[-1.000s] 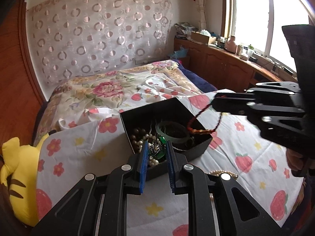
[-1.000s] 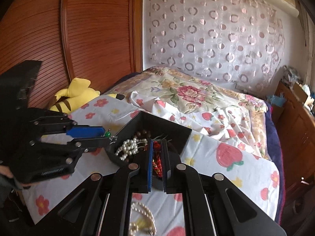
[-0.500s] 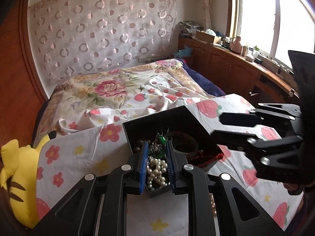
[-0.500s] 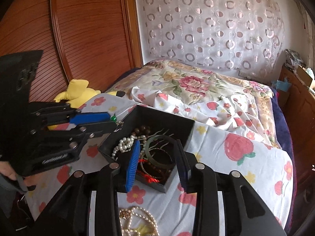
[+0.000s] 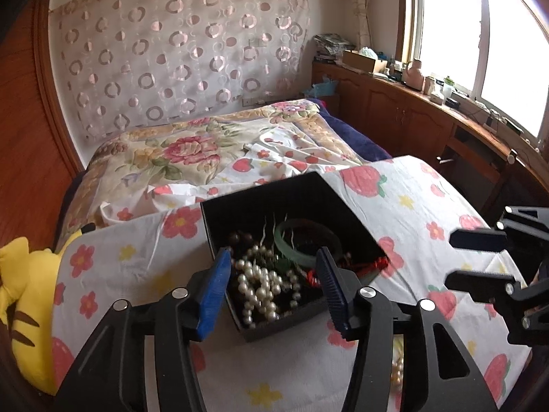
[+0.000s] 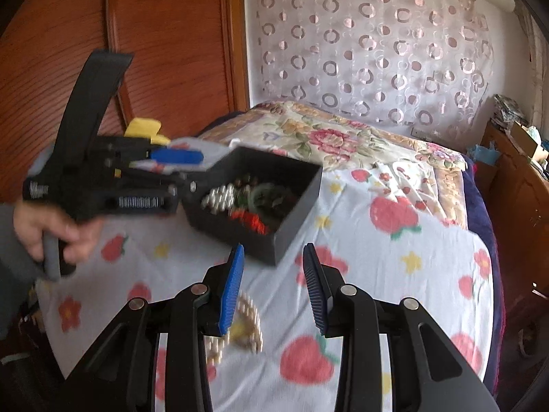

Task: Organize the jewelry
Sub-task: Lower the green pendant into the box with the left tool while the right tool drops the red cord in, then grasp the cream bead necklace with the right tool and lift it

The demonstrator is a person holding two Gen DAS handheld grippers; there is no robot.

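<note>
Since the box (image 5: 295, 237) already holds pearls (image 5: 260, 285) and a bangle (image 5: 308, 240), both grippers, left (image 5: 272, 292) and right (image 6: 272, 288), are held spread and empty; another necklace (image 6: 245, 326) is left on the cloth (image 6: 394, 257).

Jewelry box (image 5: 310, 322) on the cloth (image 5: 408, 202), pearl necklace (image 5: 259, 283) and bangle (image 5: 308, 242) inside.

Strawberry-print sheet (image 5: 411, 206) on bed, black jewelry box (image 5: 343, 213), loose pearl necklace (image 6: 248, 322)
</note>
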